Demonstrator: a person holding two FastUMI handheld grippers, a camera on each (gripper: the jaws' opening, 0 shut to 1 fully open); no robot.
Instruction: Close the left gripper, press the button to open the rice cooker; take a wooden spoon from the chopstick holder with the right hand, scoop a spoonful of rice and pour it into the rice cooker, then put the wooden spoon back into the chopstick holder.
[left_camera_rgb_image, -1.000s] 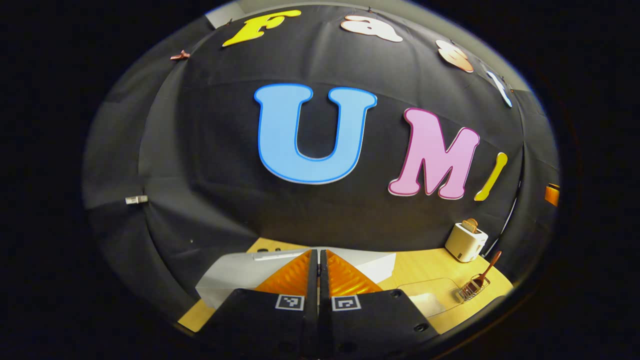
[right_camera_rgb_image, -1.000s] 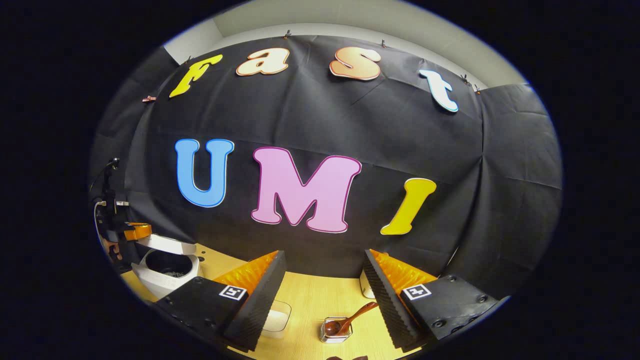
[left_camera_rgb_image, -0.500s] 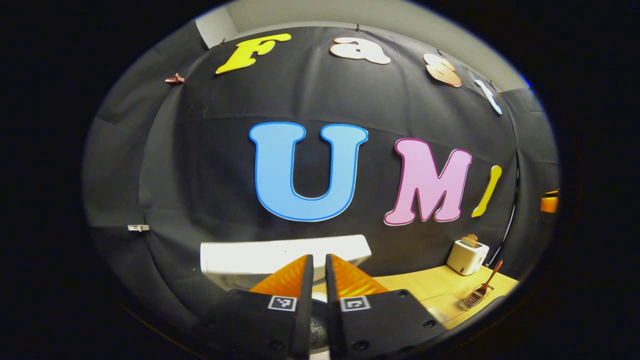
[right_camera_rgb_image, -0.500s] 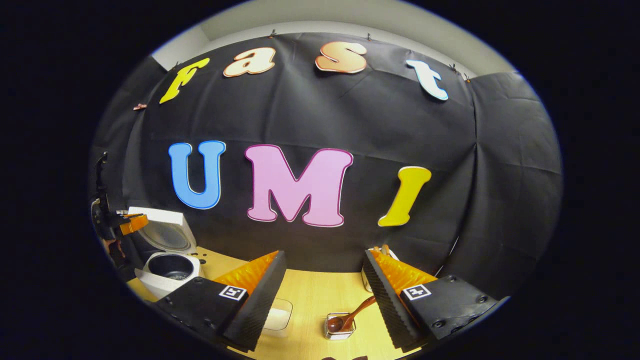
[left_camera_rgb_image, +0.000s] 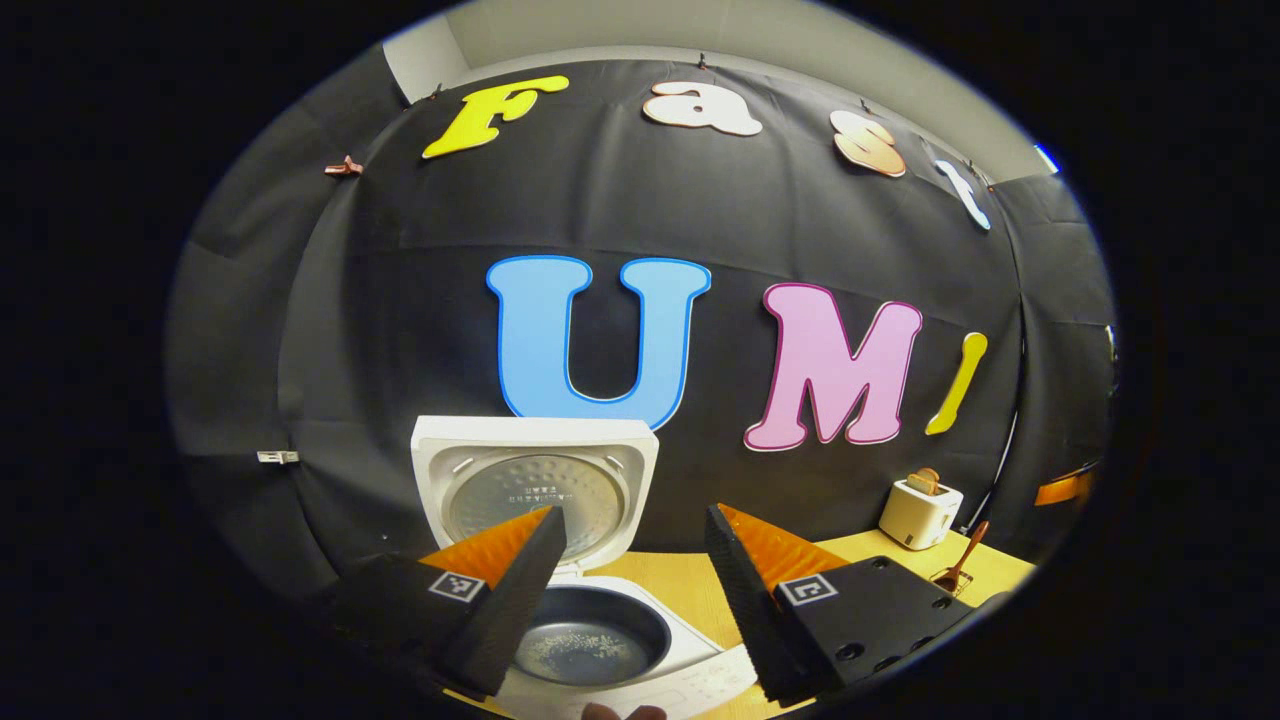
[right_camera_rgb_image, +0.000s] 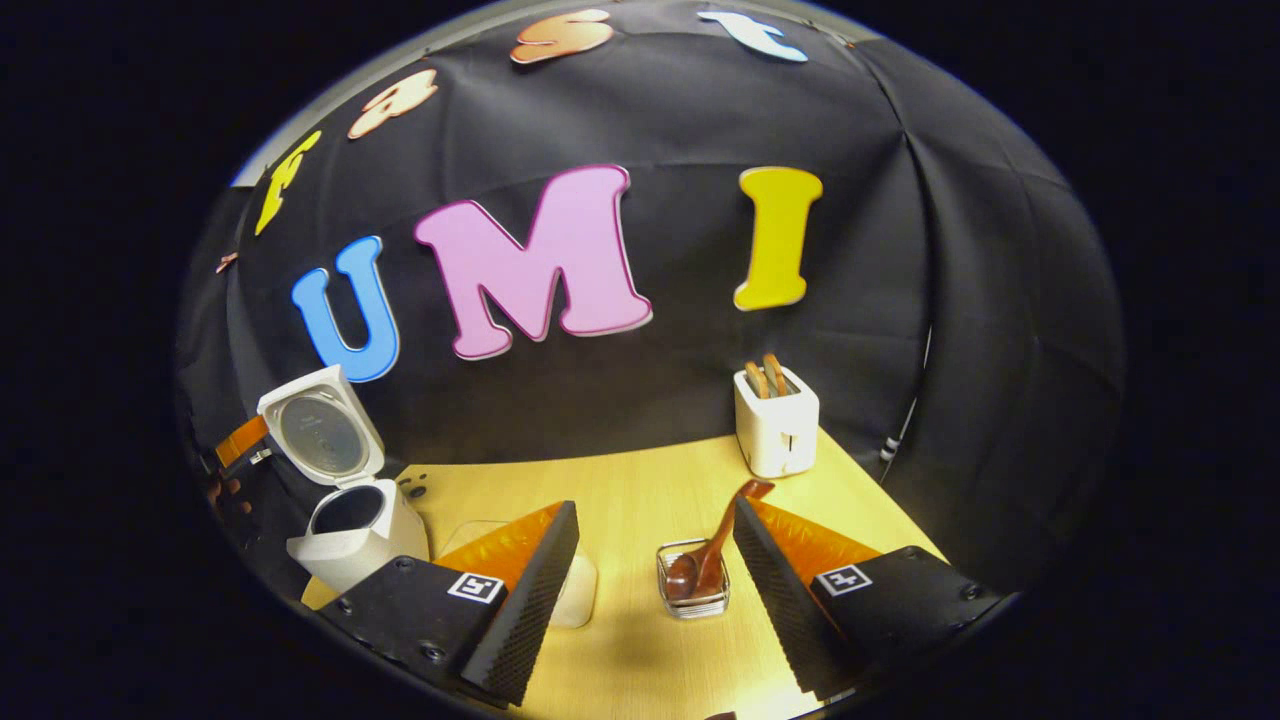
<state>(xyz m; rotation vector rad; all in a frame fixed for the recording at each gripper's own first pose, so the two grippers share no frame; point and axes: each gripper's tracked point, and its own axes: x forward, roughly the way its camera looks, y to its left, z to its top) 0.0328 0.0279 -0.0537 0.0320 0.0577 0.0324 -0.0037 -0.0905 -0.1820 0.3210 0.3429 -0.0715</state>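
The white rice cooker (left_camera_rgb_image: 590, 610) stands at the left end of the pale wooden table (right_camera_rgb_image: 640, 500) with its square white lid (left_camera_rgb_image: 535, 490) swung up and back, the dimpled metal inner plate facing forward and the dark inner pot (left_camera_rgb_image: 595, 635) exposed, a thin scatter of pale grains on its bottom; so the button press reads as done. The left gripper (left_camera_rgb_image: 632, 580) hangs just in front of and above the open pot with its fingers spread wide apart, holding nothing. Everything to do with the spoon is still ahead. The brown wooden spoon (right_camera_rgb_image: 715, 545) sits bowl-down in the small clear square chopstick holder (right_camera_rgb_image: 693, 590), its handle leaning up and to the right, untouched. The right gripper (right_camera_rgb_image: 655, 570) hovers near that holder, fingers parted and empty, the holder lying between them in the right gripper view and the handle close to the right-hand finger. A low clear container of white rice (right_camera_rgb_image: 575, 600) rests on the table just left of the holder, partly hidden behind the left-hand finger. A white toaster (right_camera_rgb_image: 776, 425) with two slices in it stands at the far right, near the cloth wall. Left to do, by my reading: grasp the handle, lift the spoon, scoop rice, tip it into the pot, and return the spoon.
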